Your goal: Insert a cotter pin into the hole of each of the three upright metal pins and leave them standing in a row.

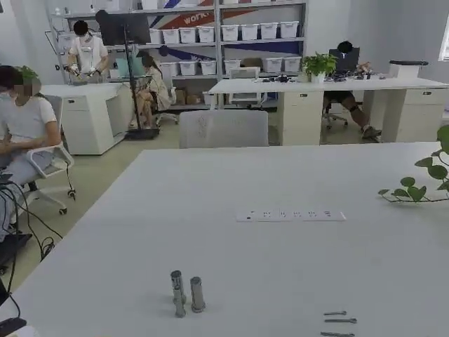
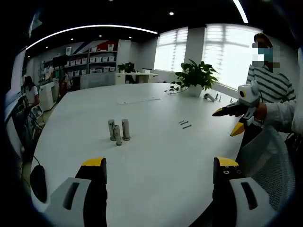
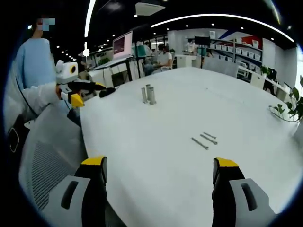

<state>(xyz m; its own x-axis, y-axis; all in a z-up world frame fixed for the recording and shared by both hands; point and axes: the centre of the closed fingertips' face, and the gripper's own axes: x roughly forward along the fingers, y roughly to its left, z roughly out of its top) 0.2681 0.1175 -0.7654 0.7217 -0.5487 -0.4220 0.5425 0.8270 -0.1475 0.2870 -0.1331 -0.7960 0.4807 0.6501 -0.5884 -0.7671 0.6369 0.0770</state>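
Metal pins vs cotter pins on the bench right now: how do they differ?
Pose: the metal pins stand upright; the cotter pins lie flat.
Build: the metal pins are thick cylinders; the cotter pins are thin slivers.
Grouping: the metal pins huddle in a tight cluster; the cotter pins lie side by side with gaps.
Shared: three of each, grey metal, on the white table.

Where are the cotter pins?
In the head view, the cotter pins lie flat on the table at lower right, apart from the three upright pins to their left.
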